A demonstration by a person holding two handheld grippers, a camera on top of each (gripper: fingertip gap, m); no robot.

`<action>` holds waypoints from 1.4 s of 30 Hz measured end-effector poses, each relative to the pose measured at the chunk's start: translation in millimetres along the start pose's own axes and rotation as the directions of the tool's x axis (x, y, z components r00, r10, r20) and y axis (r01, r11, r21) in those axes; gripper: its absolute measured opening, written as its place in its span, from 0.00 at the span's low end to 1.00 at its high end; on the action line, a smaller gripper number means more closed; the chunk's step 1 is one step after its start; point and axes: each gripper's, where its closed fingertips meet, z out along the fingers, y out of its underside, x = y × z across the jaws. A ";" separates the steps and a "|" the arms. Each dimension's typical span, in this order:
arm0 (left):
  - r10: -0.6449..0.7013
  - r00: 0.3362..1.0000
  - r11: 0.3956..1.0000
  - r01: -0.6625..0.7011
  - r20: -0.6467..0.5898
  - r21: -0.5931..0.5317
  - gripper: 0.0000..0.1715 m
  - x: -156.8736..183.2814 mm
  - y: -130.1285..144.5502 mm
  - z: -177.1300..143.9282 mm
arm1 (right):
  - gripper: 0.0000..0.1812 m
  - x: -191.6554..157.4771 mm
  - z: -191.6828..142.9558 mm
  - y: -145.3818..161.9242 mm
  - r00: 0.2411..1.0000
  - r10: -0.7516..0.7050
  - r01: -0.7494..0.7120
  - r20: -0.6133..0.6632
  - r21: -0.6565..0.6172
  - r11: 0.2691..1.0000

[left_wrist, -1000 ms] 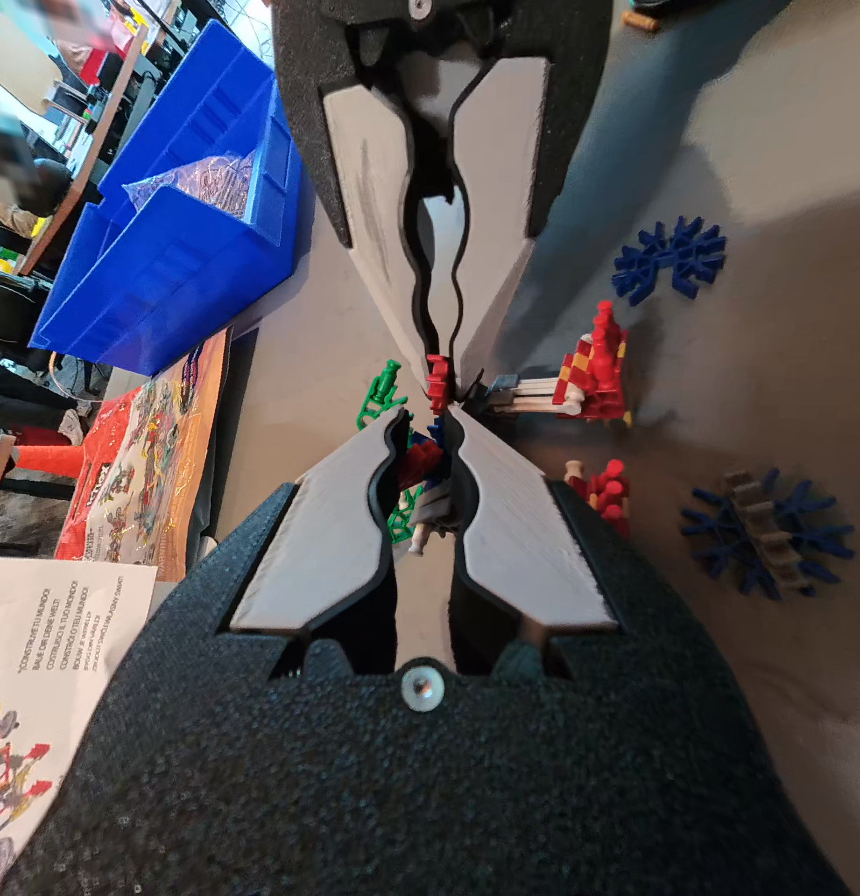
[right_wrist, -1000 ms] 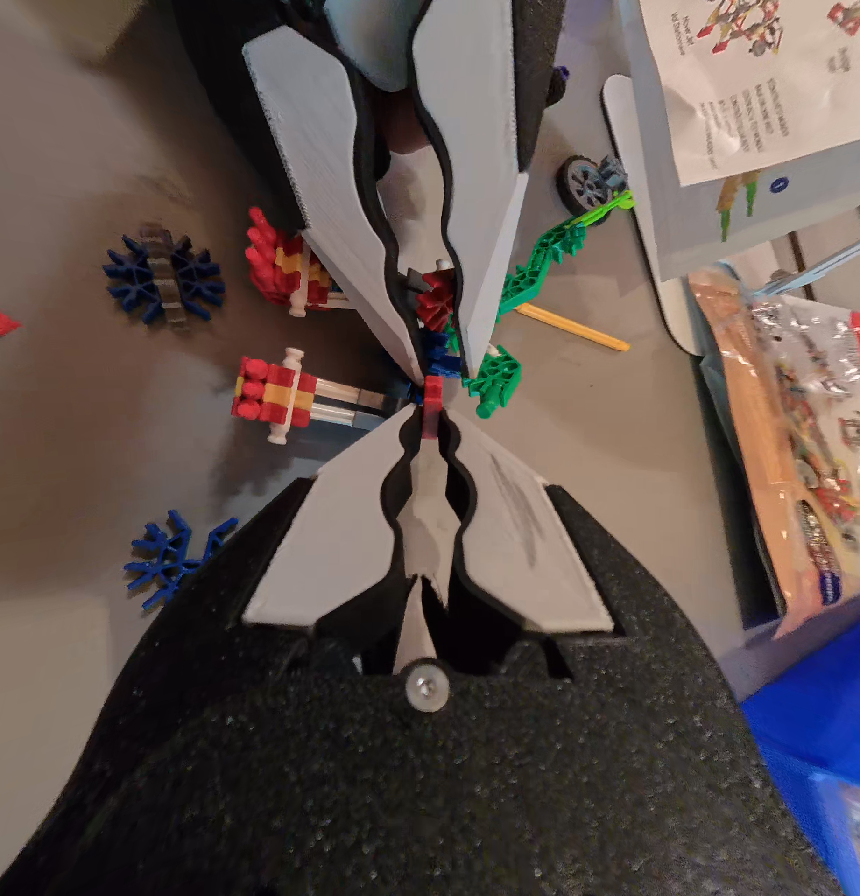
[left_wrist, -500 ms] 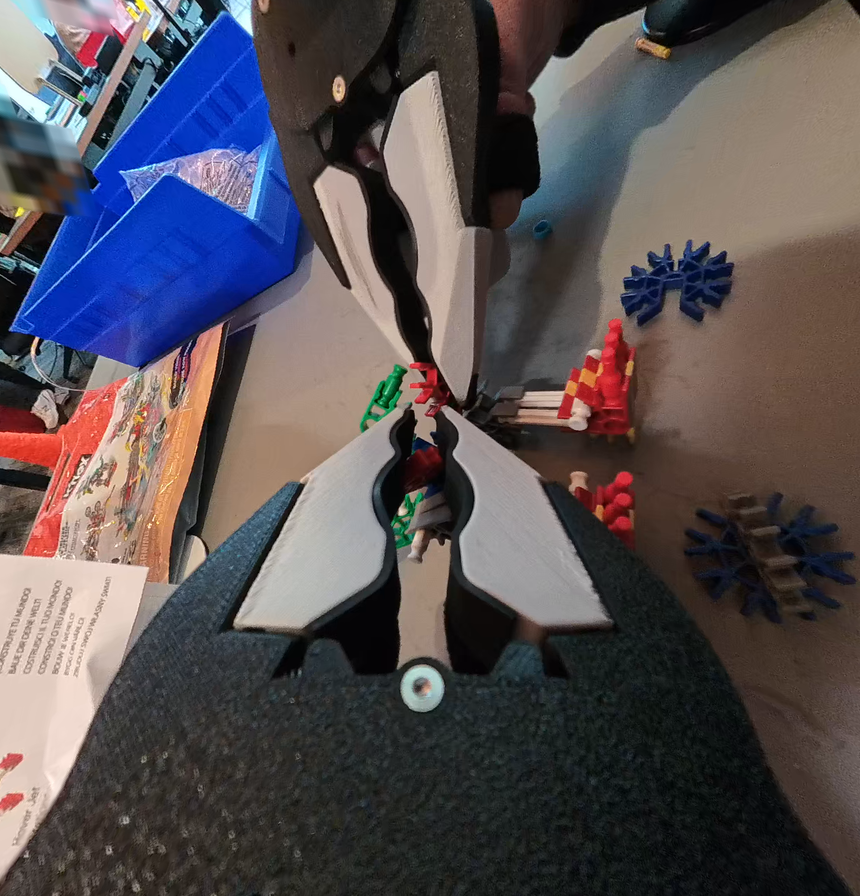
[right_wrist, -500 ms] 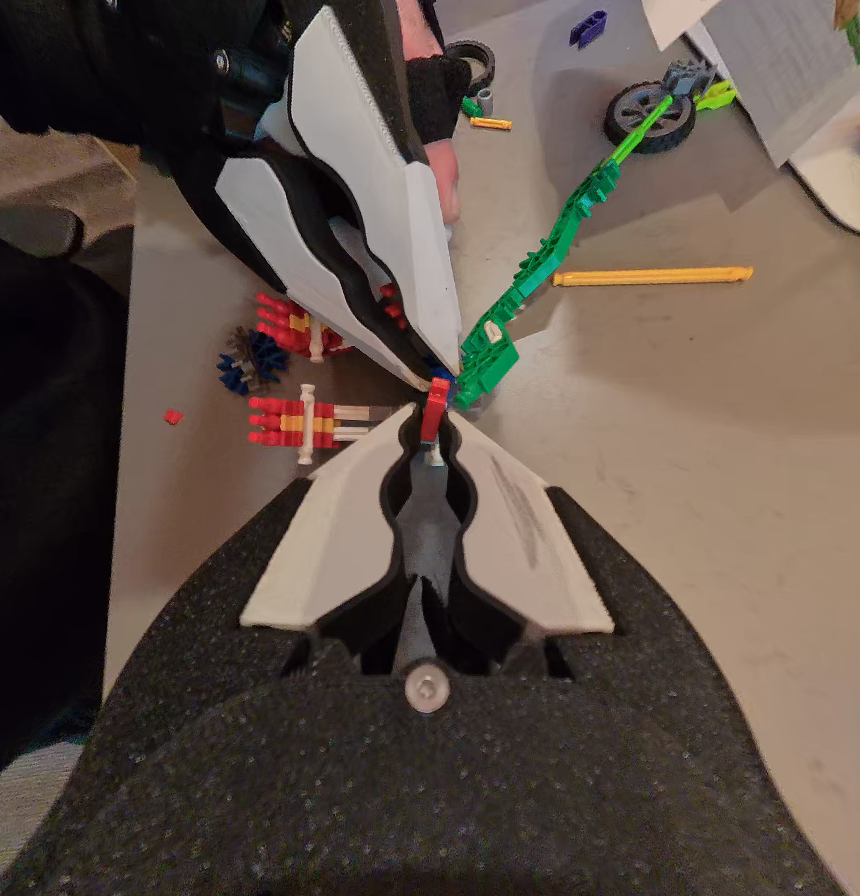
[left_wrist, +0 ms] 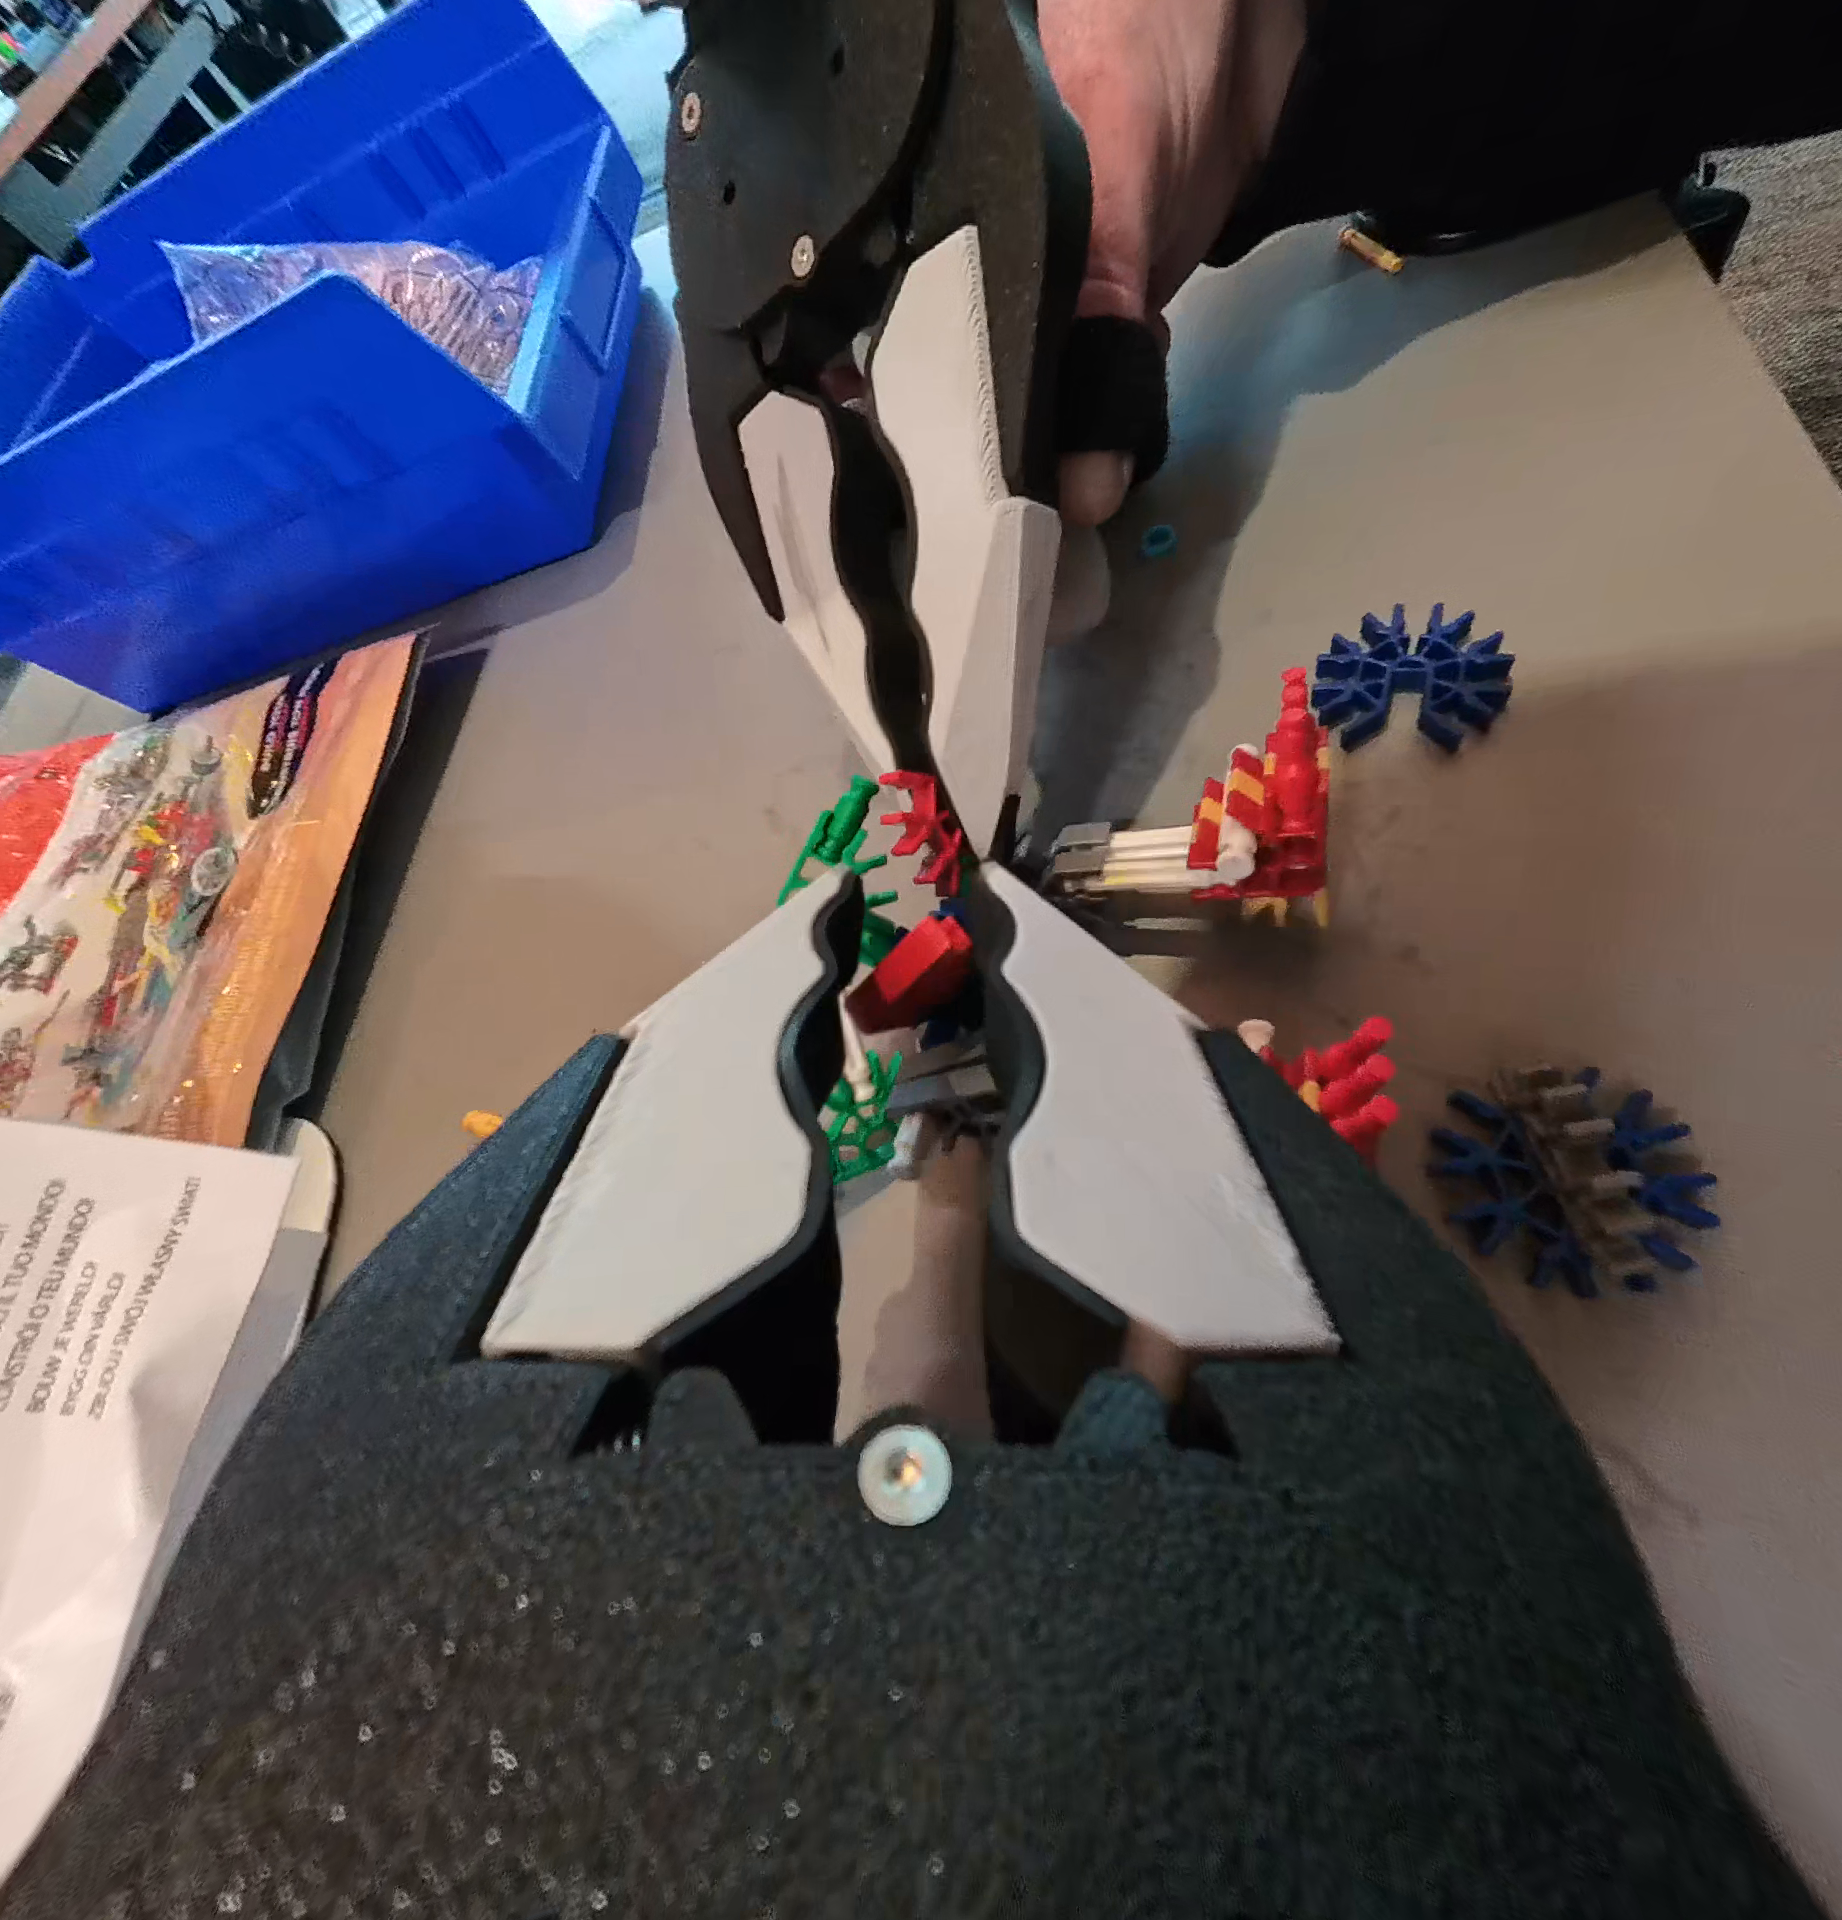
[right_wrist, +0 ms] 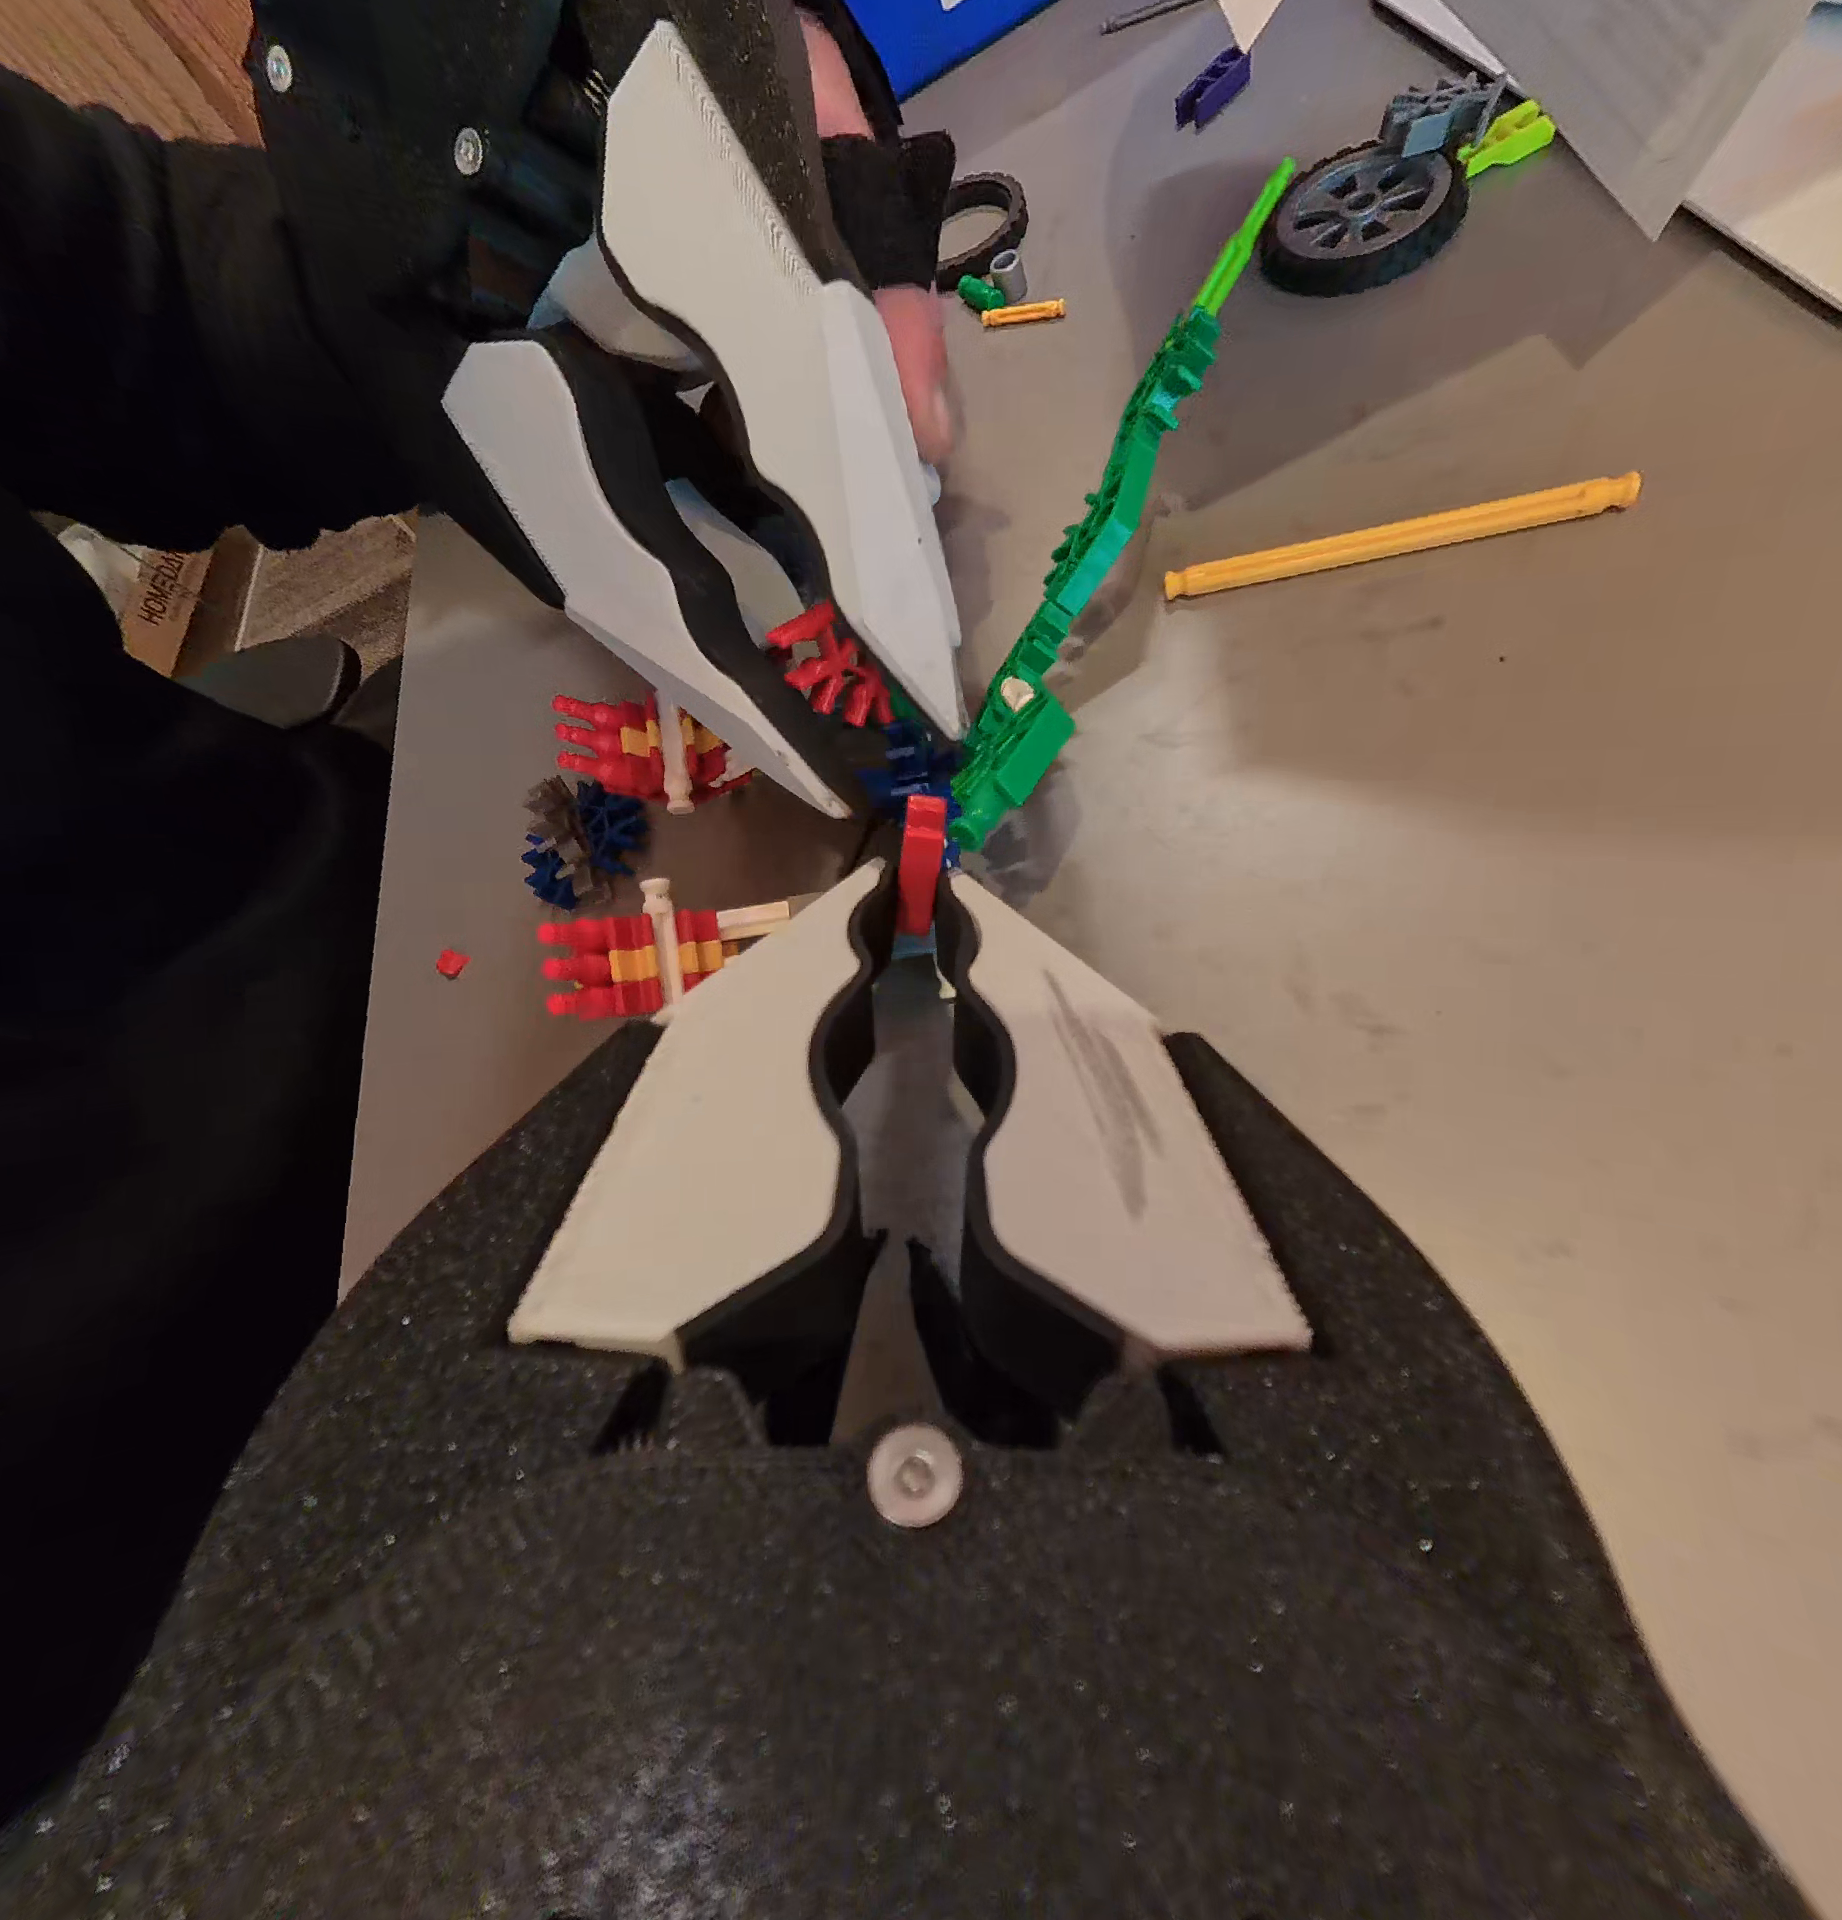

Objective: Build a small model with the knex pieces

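Note:
My left gripper (left_wrist: 917,896) is shut on a small toy assembly (left_wrist: 912,977) of red, blue, grey and green plastic pieces, held just above the grey table (left_wrist: 605,790). A long green chain (right_wrist: 1093,540) trails from the assembly across the table. My right gripper (right_wrist: 915,883) is shut on a red connector piece (right_wrist: 919,857) and holds it against the blue part of the assembly (right_wrist: 901,764). In the left wrist view the right gripper (left_wrist: 943,816) comes down from above, tip to tip with mine. In the right wrist view the left gripper (right_wrist: 901,774) comes in from the upper left.
A blue bin (left_wrist: 273,416), a bag of parts (left_wrist: 148,883) and an instruction sheet (left_wrist: 86,1351) lie to the left. Blue snowflake connectors (left_wrist: 1416,686) and red-yellow rod bundles (left_wrist: 1260,821) lie to the right. A wheel (right_wrist: 1364,218), a tyre (right_wrist: 984,213) and a yellow rod (right_wrist: 1405,535) lie beyond. My two grippers' fingertips are within a few centimetres of each other. The left tips stand about 11 cm off the yellow rod (right_wrist: 1405,535).
Both grippers have tilted while staying tip to tip, so the right one now stands steeper. The red connector has stayed pressed at the assembly. My left fingers stand slightly wider.

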 end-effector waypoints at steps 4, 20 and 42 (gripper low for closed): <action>-0.013 1.000 1.000 0.013 -0.020 -0.018 0.12 0.6 3.3 -1.2 | 0.04 1.5 -0.8 -0.2 1.000 -0.023 0.023 -0.015 -0.001 1.000; -0.069 0.997 0.997 0.069 -0.038 -0.019 0.12 -1.7 7.9 3.1 | 0.03 1.3 1.1 -0.7 0.923 -0.367 0.345 -0.111 -0.178 0.921; -0.264 0.955 0.964 0.267 -0.132 0.007 0.07 -16.1 12.4 -27.3 | 0.03 10.4 -9.7 -6.6 0.888 -0.391 0.353 -0.241 -0.188 0.917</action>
